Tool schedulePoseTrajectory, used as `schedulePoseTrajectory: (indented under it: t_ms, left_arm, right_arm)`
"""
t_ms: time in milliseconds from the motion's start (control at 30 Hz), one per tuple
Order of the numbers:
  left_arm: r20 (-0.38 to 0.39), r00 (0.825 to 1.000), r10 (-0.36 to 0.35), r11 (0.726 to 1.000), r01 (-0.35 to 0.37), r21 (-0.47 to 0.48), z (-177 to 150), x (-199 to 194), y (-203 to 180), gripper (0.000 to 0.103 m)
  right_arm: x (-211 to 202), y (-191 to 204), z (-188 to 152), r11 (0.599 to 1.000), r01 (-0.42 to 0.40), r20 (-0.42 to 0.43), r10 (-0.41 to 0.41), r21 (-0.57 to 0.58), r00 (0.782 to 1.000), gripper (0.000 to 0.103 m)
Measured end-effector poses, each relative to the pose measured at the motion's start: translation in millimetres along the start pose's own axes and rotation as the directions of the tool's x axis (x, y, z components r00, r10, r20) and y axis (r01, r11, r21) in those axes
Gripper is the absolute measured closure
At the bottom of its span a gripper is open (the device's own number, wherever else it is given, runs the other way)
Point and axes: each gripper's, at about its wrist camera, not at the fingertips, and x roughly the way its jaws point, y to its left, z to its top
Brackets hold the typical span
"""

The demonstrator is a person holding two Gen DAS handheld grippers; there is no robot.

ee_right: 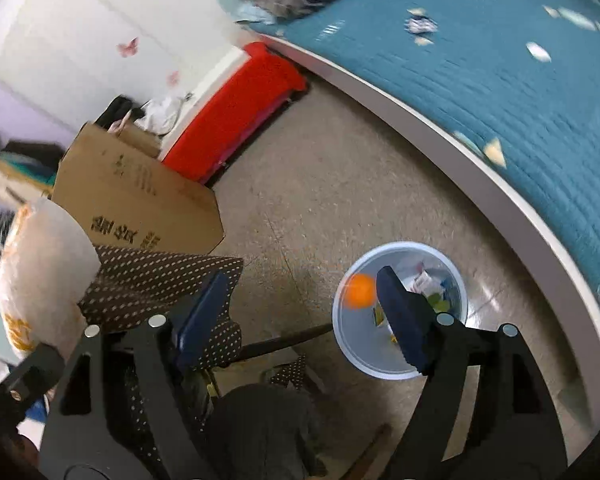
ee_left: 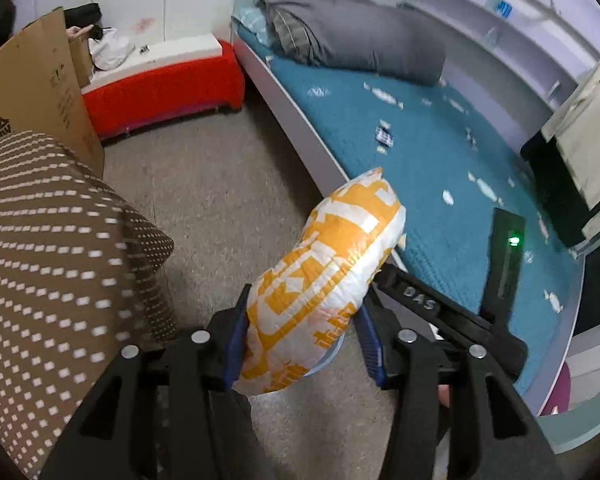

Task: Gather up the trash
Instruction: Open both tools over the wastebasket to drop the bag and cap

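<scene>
Over the speckled floor (ee_right: 320, 184) beside the bed (ee_left: 440, 152), we had the left tongs (ee_left: 304, 344) pinching a puffy orange-and-white bag (ee_left: 324, 272) — both blue pads pressed into its sides, its far end pointing toward the teal bed cover. Small wrappers (ee_left: 384, 136) lay scattered across that cover, well apart from us. Our right tongs (ee_right: 300, 312) stood spread wide with nothing between the pads, hanging above a pale blue bin (ee_right: 356, 344) that sat on the floor near the bed's white edge. A small orange ball (ee_right: 360, 286) showed blurred over the bin's mouth, just beside the right-hand pad — whether it touched anything we could not tell. Scraps of paper lay in the bin. A cardboard box (ee_right: 140, 200) stood near a red bench (ee_right: 236, 112).
</scene>
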Motion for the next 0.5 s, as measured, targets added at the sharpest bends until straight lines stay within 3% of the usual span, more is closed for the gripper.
schedulePoseTrajectory:
  t_ms: [233, 333, 400, 433, 500]
  left_arm:
    - [-0.070, 0.997, 0.026, 0.999, -0.024, 0.034, -2.3, 35.5, -13.5, 0.055]
    - [-0.108, 0.992, 0.061, 0.997, -0.054, 0.061, -2.9, 57.8, -16.7, 0.050]
    - [-0.144, 0.989, 0.042, 0.998, -0.035, 0.052, -1.4, 71.4, -15.1, 0.031]
    - [-0.150, 0.987, 0.052, 0.998, -0.045, 0.046, -1.8, 73.3, -13.9, 0.013]
    - [-0.138, 0.987, 0.083, 0.996, -0.080, 0.031, -2.0, 73.8, -11.3, 0.008]
  right_arm:
    - [-46.7, -17.6, -3.4, 1.000, -0.012, 0.109, 0.011, 0.014, 0.994, 0.019]
    - [-65.2, -15.3, -2.6, 1.000, -0.019, 0.146, 0.019, 0.000, 0.989, 0.017]
    - [-73.5, -12.3, -2.6, 1.000, -0.018, 0.161, 0.020, -0.015, 0.987, 0.015]
    - [-76.4, -11.9, -2.5, 1.000, -0.017, 0.167, 0.020, -0.018, 0.986, 0.015]
    - [-80.8, -11.5, -3.3, 1.000, -0.019, 0.173, 0.022, -0.016, 0.985, 0.012]
